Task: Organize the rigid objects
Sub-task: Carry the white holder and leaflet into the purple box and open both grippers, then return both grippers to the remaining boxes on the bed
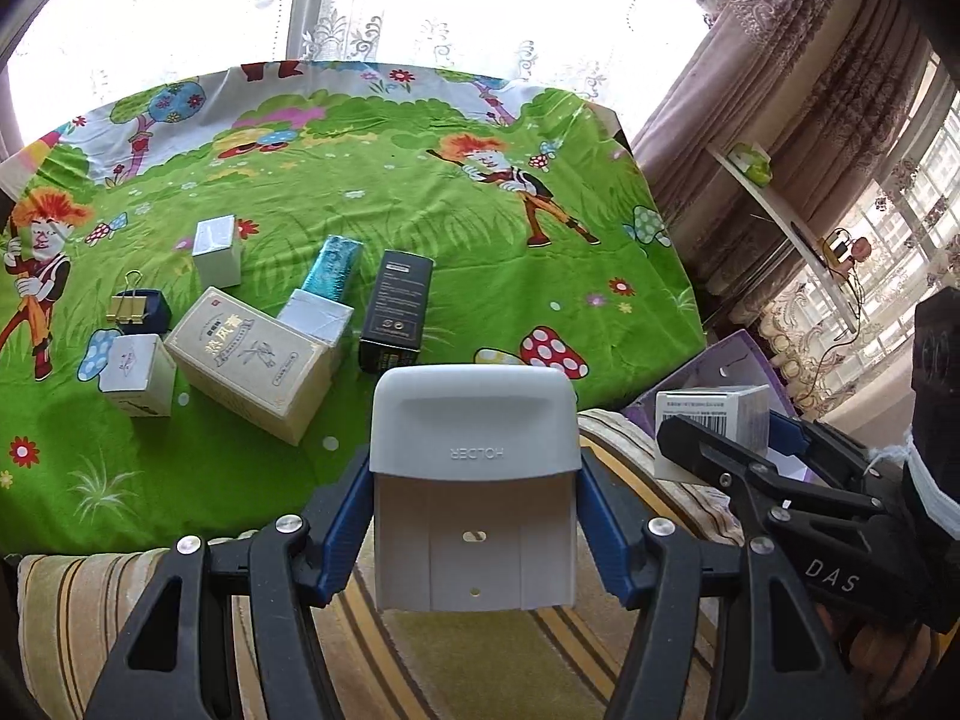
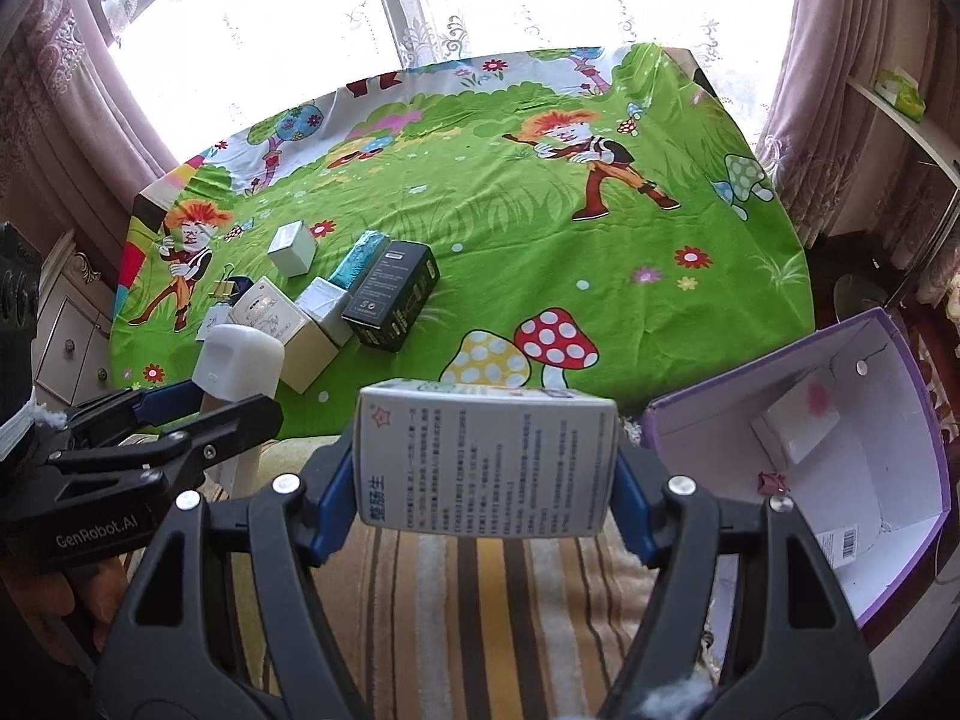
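Lace curtains [image 1: 420, 0] backlit at window; patterned drapes [image 1: 780, 60] right; striped rug [image 2: 480, 600] below; white shelf [image 1: 780, 222] wall-mounted.

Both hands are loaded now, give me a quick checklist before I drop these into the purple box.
1. Left tongs gripping the grey holder: ok, blue pads press both its sides.
2. Right tongs gripping the white printed carton: ok, held on both sides.
3. Purple box open and reachable: ok, it lies open to the right of the carton.
4. Room inside the box: ok, only a flat white packet shows in it.
5. Tongs clear of each other: ok, apart in both views.
6. Grip firmness during transport: cannot tell.
7. Items left on the cloth, such as the black box: not ok, several are not yet packed.
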A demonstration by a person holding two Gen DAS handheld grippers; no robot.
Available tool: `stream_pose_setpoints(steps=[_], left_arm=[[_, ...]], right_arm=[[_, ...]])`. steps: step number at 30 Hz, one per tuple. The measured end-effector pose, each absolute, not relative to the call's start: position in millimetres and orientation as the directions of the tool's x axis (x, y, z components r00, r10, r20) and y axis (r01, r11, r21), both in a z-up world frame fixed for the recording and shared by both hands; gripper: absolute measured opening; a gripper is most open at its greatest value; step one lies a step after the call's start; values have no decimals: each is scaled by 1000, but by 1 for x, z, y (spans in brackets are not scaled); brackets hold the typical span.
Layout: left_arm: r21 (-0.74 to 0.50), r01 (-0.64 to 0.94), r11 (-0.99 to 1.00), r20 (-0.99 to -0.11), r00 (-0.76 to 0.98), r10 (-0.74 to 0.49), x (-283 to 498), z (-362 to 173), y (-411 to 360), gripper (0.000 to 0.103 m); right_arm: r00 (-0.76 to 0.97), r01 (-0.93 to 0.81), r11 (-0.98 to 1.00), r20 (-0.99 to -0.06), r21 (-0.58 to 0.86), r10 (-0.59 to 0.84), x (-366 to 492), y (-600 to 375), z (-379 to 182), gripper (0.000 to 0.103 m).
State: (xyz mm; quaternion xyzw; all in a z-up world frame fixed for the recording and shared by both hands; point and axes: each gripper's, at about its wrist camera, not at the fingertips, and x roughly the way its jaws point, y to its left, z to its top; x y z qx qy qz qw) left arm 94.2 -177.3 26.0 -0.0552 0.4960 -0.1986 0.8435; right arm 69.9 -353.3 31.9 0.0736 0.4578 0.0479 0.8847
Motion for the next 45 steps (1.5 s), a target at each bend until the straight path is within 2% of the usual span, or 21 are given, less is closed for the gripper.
stream_pose_setpoints(steps=[8, 20, 24, 26, 27, 45], left_arm=[[-316, 416, 852, -805, 358, -473, 77, 29, -245, 64], [-397, 518, 758, -779, 247, -577, 61, 26, -309, 64], [-436, 548, 714, -760, 200, -618, 59, 26, -323, 69], [-432, 555, 711, -757, 205, -621, 57, 28, -324, 72], [-431, 554, 713, -756, 210, -620, 57, 29, -323, 73], [-390, 549, 739, -729, 306, -612, 56, 44, -301, 73]], right_arm=[[630, 132, 987, -776, 88, -15, 54, -417, 44, 73], [635, 332, 943, -744, 19, -209, 31, -496, 55, 73], [629, 370, 929, -744, 29, -227, 26, -511, 58, 75], [631, 385, 922, -743, 49, -224, 23, -518, 59, 86], [634, 390, 919, -740, 55, -224, 21, -520, 60, 87], [644, 344, 938, -739, 48, -198, 26, -501, 65, 88]])
